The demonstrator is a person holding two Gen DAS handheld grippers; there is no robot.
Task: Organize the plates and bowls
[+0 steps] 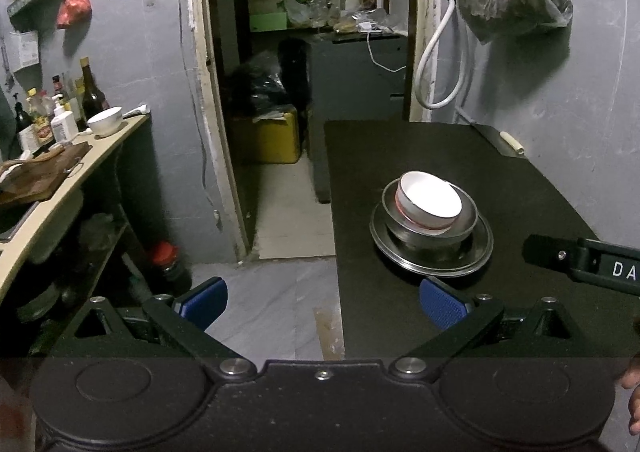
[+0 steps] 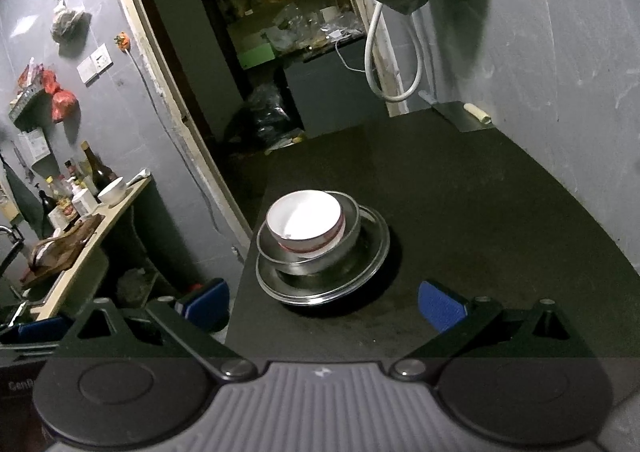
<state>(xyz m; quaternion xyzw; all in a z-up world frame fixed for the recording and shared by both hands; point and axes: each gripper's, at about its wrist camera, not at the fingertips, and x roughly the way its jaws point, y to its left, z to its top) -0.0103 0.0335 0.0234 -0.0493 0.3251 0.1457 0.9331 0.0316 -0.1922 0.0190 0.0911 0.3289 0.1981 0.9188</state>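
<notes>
Left gripper [image 1: 323, 304] wide, empty, hanging off the table's near-left edge; right gripper [image 2: 323, 304] wide, empty too. White bowl [image 1: 430, 199] sits tilted in steel bowl [image 1: 464, 226] on steel plate [image 1: 434, 266], mid black table [image 1: 520, 191]. Stack looks done; next probably levelling the white bowl or pulling away

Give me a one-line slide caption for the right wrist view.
Open right gripper faces a white bowl nested in a steel bowl on a steel plate, stacked on the black table.
</notes>
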